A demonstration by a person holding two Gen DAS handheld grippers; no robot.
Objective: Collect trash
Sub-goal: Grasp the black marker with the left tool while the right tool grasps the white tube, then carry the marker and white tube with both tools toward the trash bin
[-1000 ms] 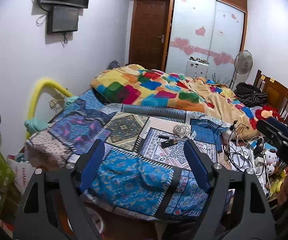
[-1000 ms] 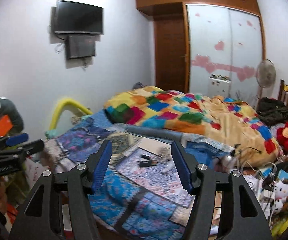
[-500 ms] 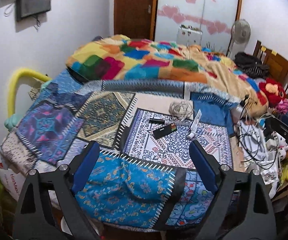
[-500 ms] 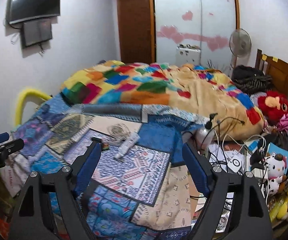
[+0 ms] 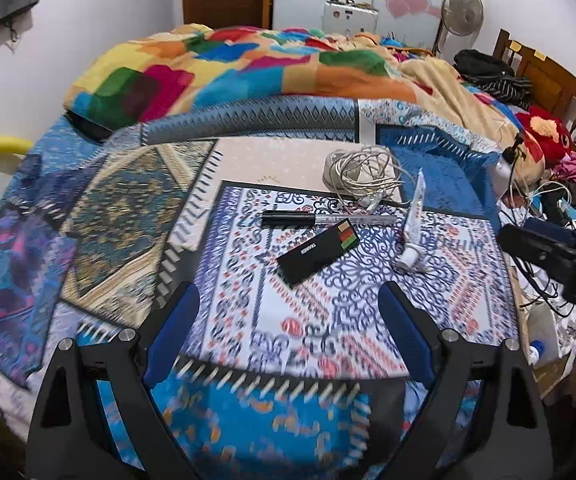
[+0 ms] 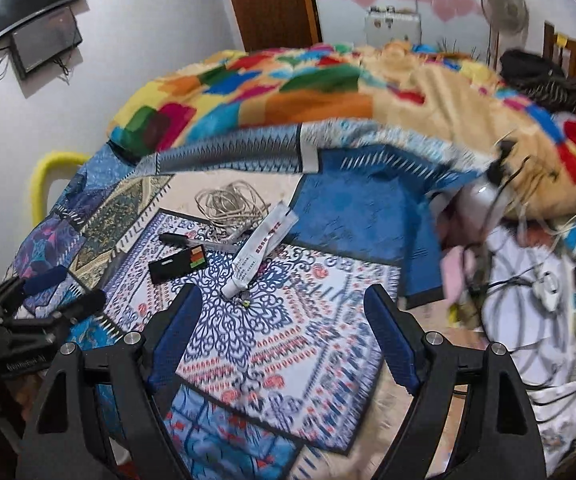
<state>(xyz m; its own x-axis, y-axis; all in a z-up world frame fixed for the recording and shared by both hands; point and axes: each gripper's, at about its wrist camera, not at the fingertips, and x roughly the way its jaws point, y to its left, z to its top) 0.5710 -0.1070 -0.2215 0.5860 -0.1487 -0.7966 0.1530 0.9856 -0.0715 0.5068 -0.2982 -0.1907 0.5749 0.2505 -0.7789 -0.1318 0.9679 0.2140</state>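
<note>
Both wrist views, angled down, sharing bedspread (image 5: pixel 328 292)

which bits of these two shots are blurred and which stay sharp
Left wrist view: patterned bedspread near the fingers smears, while the black box and pen stay fairly crisp. Right wrist view: cable clutter at right streaks heavily, the white tube stays readable.

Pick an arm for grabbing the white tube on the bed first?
Right, probably. The white tube lies just ahead of the open right gripper; from the left gripper it sits off to the side, beyond the black box.
</note>
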